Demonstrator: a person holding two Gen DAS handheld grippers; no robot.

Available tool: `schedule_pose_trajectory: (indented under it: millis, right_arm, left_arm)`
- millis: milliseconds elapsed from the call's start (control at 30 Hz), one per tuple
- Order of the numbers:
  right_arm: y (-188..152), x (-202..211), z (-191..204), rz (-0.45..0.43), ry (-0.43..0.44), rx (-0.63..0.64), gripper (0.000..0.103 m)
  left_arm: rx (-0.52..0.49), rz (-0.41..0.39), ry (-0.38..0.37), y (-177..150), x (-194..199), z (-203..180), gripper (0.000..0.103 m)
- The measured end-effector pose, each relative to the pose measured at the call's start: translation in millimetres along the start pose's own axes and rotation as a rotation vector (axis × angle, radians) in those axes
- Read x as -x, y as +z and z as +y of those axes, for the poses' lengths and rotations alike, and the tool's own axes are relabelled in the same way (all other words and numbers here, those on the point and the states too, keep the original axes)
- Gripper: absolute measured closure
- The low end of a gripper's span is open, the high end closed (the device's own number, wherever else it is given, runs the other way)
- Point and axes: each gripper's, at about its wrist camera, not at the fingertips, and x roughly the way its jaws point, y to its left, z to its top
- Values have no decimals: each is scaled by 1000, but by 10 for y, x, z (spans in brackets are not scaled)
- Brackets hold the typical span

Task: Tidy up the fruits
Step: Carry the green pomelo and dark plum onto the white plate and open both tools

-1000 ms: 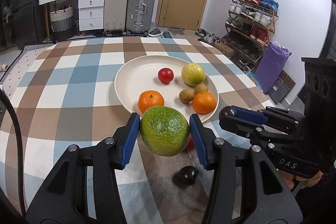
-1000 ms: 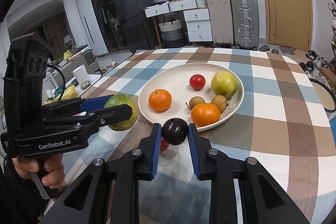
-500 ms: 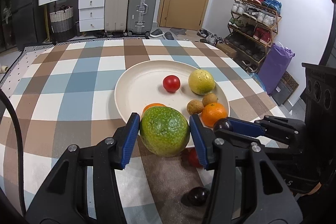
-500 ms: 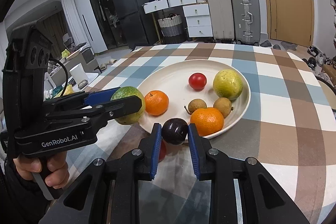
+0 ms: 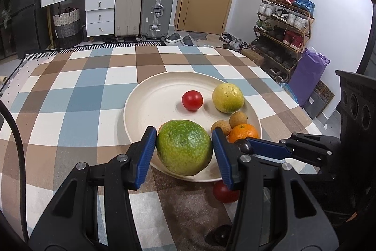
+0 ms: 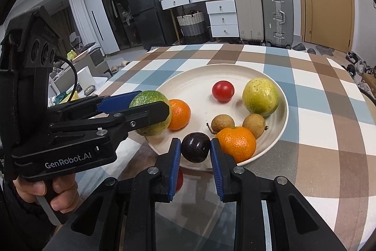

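My left gripper point(image 5: 184, 147) is shut on a large speckled green fruit point(image 5: 184, 147), held over the near rim of the cream plate point(image 5: 150, 95). My right gripper point(image 6: 195, 150) is shut on a small dark purple fruit point(image 6: 195, 150) above the plate's point(image 6: 192, 79) near edge. On the plate lie a red tomato point(image 6: 223, 91), a yellow-green fruit point(image 6: 260, 97), two small brown fruits point(image 6: 222, 123), and two oranges point(image 6: 237, 144) point(image 6: 179, 114). In the right wrist view the left gripper point(image 6: 150, 113) with its green fruit point(image 6: 147, 98) hangs left of the plate's front.
A red fruit point(image 5: 223, 191) lies on the checked tablecloth point(image 5: 70, 95) just below the plate's near rim, and a dark fruit point(image 5: 222, 233) sits closer to me. A person's hand point(image 6: 47, 194) holds the left gripper's handle. Suitcases, drawers and a shoe rack stand beyond the table.
Both grippers have moved forward toward the plate with their fruits; the green fruit now hangs over the plate's near rim and hides the near orange in the left wrist view.
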Motion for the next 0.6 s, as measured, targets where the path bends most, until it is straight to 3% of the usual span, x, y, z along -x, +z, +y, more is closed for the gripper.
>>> schedule_pose_trajectory:
  millis: [600]
  right_arm:
    - [41,-25,-9,-3,-8,6,77]
  left_arm:
    - [-17,46,27,-4,-246,30,57]
